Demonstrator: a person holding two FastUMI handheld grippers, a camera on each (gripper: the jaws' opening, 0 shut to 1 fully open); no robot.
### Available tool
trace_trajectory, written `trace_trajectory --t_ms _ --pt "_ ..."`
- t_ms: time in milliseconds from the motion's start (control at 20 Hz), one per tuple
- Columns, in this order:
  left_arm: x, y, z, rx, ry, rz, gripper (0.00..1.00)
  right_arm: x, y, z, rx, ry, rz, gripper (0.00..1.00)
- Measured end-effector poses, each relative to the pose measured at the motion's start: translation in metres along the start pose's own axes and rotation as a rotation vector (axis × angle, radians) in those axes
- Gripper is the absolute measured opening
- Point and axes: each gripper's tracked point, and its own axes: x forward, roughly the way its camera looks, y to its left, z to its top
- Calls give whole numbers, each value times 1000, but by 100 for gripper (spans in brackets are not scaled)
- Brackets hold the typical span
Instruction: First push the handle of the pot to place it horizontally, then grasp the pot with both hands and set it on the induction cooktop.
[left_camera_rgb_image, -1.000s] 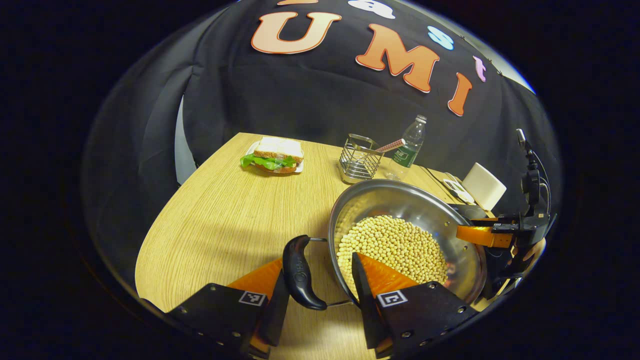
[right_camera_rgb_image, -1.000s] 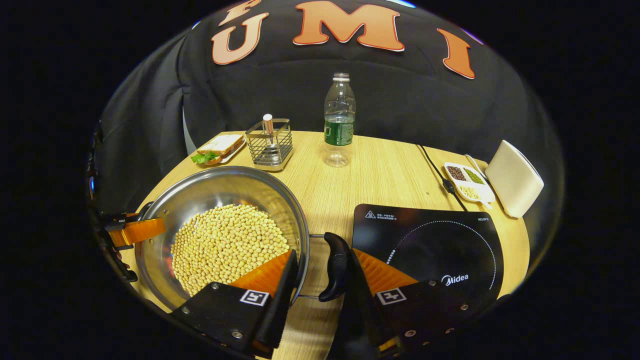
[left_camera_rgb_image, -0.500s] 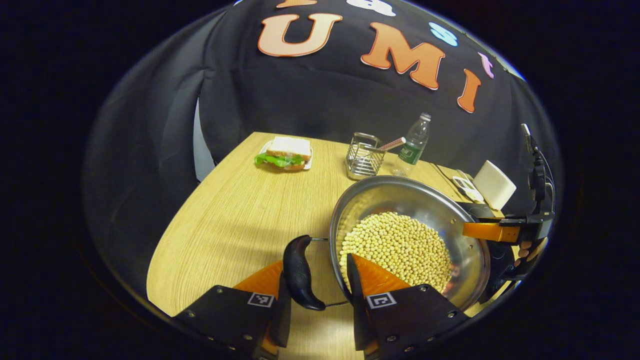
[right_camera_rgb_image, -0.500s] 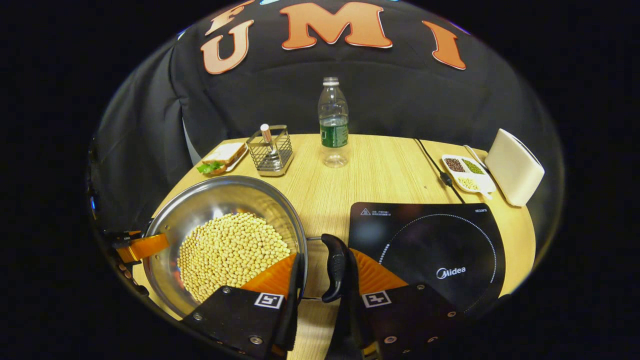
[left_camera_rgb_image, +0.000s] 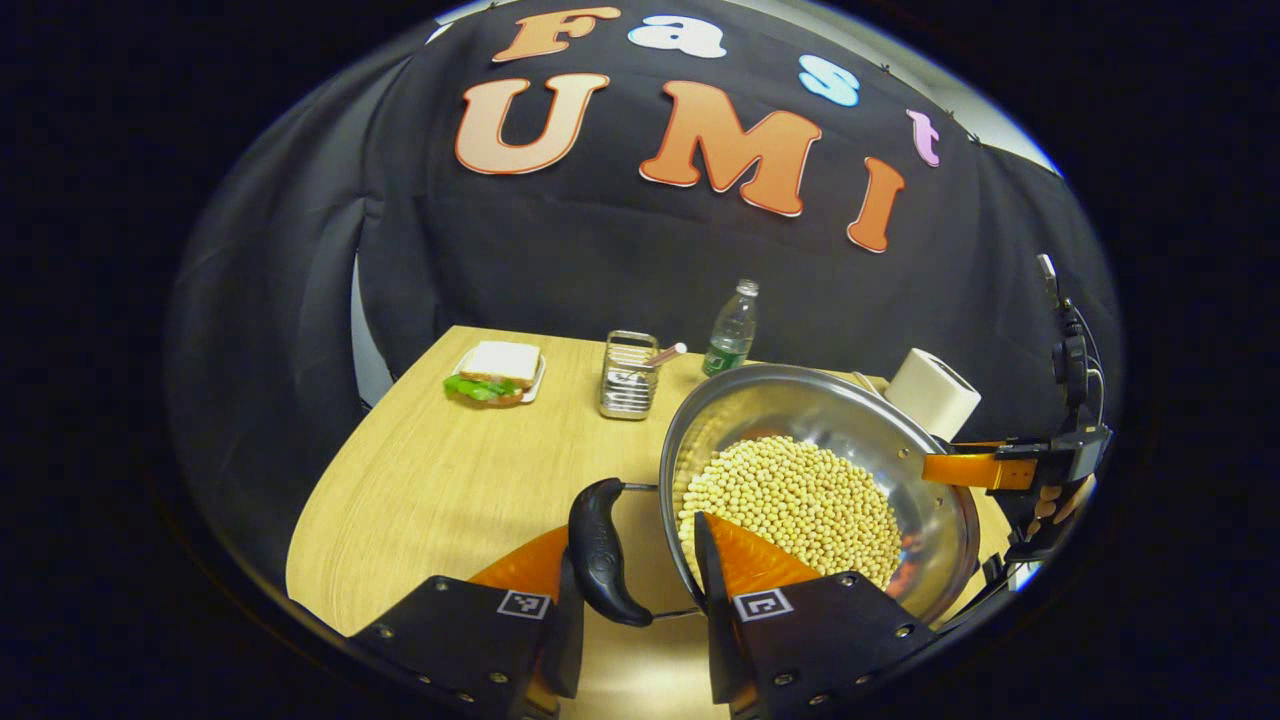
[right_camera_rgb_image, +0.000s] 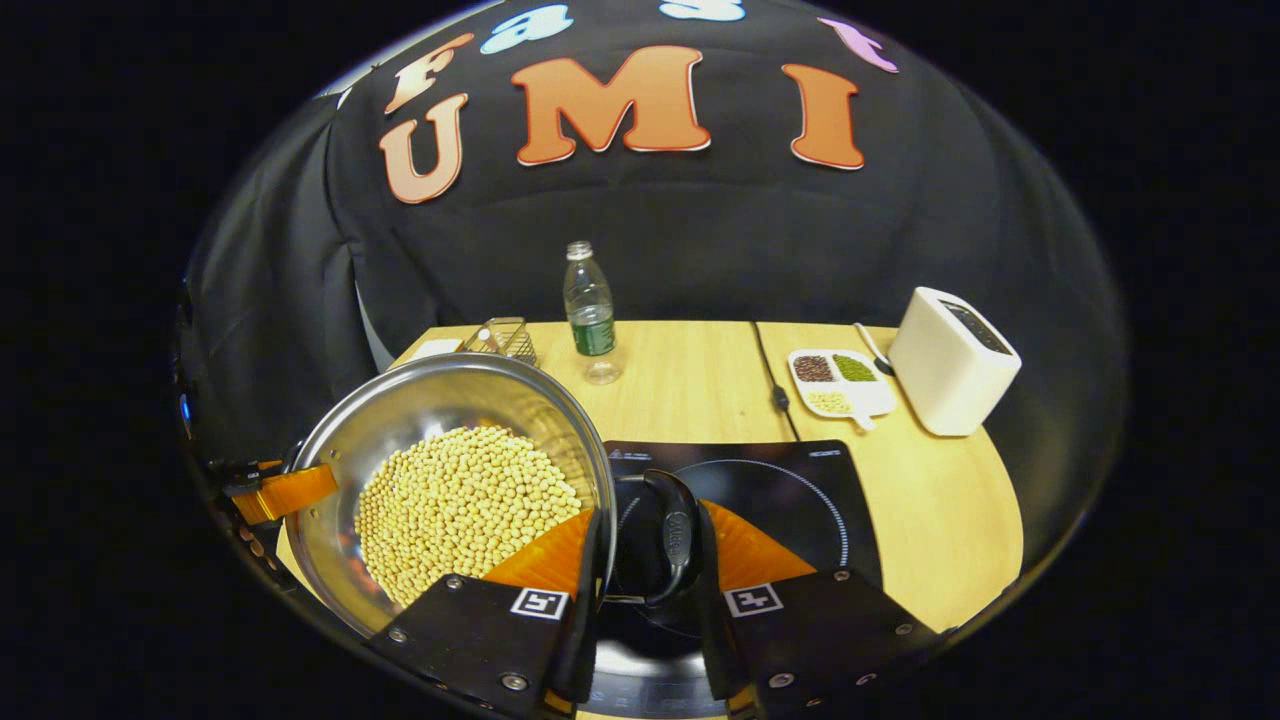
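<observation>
With both grippers (left_camera_rgb_image: 630, 585) (right_camera_rgb_image: 645, 575) clenched on the pot (right_camera_rgb_image: 440, 400) handles, I risk tilting it and spilling soybeans (right_camera_rgb_image: 465, 495) beside the cooktop (right_camera_rgb_image: 790, 490)

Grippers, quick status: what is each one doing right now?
Left gripper: closed on the pot's left handle.
Right gripper: closed on the pot's right handle, pot partly above the induction cooktop.

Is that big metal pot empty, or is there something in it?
Not empty. The pot holds a deep bed of small pale round beans covering its bottom; its shiny inner wall stays bare above them.
</observation>
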Motion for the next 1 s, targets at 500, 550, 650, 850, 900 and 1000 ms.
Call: trace_trajectory --t_ms 500,550,650,850,900,1000 --pt "-12 -90 10 58 -22 -43 51 -36 -78 -12 77 -10 -31 42" --pt "-12 -99 9 60 -22 -49 51 -38 -86 -14 82 -13 -36 42" --pt "-10 -113 5 71 -13 -57 51 -42 -101 -16 92 -14 -45 42" --pt "-5 -141 2 91 -4 -74 52 -52 -127 -23 117 -14 -56 42" --pt "-4 -148 -1 96 0 -76 52 -52 -134 -25 122 -13 -60 42" --pt "-1 -161 -6 105 12 -83 51 -52 -146 -30 127 -8 -68 42"
